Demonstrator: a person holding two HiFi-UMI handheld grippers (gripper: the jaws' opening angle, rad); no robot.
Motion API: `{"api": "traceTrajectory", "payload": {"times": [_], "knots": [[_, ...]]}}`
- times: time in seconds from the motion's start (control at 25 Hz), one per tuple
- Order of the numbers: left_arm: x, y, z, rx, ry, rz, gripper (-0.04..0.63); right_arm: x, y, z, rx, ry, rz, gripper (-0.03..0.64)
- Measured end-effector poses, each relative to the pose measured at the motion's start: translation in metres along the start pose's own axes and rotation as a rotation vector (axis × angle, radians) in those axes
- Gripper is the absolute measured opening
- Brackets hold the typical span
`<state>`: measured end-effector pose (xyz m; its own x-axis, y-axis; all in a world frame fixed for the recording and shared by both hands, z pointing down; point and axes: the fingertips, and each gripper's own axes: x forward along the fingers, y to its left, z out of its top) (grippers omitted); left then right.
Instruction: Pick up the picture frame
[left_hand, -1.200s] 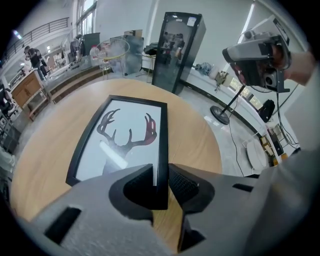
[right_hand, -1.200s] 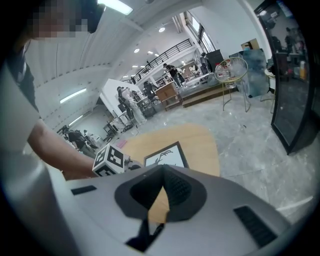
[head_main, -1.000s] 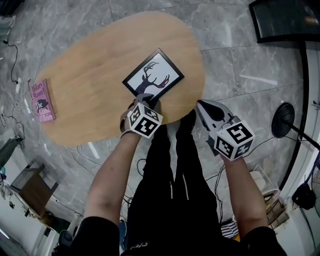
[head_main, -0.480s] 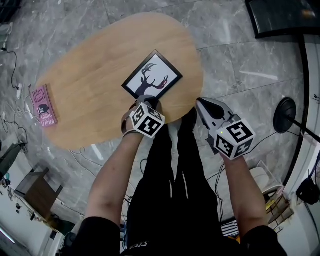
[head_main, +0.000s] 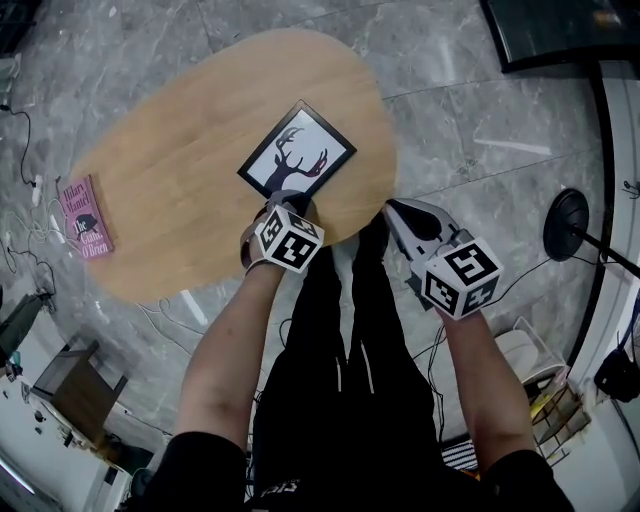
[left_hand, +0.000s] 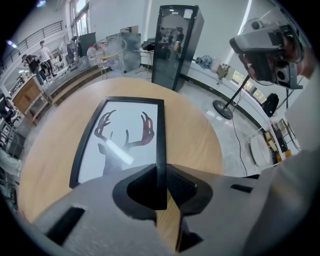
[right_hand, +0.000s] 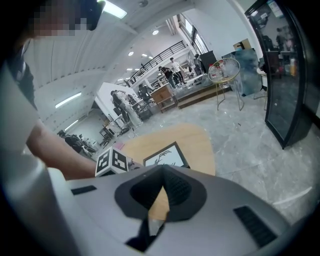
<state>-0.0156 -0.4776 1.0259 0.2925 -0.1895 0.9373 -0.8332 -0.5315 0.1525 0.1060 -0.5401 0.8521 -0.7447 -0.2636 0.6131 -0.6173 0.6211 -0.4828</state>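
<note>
Wood fills the middle of the head view: a pale oval wooden table (head_main: 170, 170) on a grey marble floor (head_main: 450, 110). A black picture frame (head_main: 297, 150) holding a deer silhouette lies flat near the table's near edge, turned at an angle. A pink paperback book (head_main: 85, 217) lies well apart from it at the table's far left end. The left gripper (head_main: 290, 203) points steeply down at the frame's near corner, while the right gripper (head_main: 392, 208) hangs off the table's edge, over the floor.

In the left gripper view, the picture frame (left_hand: 125, 140) runs away across the table (left_hand: 190, 135). Its black right-hand rim stands between the jaws, which are closing, their ribbed pads (left_hand: 177, 182) meeting the rim on both sides. A tall black glass-door cabinet (left_hand: 175, 45) stands beyond the table.

In the right gripper view, the right gripper (right_hand: 163, 167) has its jaws together at the tips with nothing between them. Past them lie the table (right_hand: 200, 145), the picture frame (right_hand: 165, 156) and the left gripper's marker cube (right_hand: 114, 162).
</note>
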Motion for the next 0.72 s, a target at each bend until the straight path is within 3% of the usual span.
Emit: {"api": "traceTrajectory", "payload": {"times": [0.32, 0.72], "knots": [[-0.044, -0.005, 0.028, -0.141, -0.079, -0.044, 0.069, -0.027, 0.006, 0.028, -0.029, -0.009, -0.001, 0.006], [-0.156, -0.001, 0.069, -0.234, -0.246, 0.039, 0.069, -0.069, 0.033, 0.085, -0.066, -0.051, 0.006, 0.006]]}}
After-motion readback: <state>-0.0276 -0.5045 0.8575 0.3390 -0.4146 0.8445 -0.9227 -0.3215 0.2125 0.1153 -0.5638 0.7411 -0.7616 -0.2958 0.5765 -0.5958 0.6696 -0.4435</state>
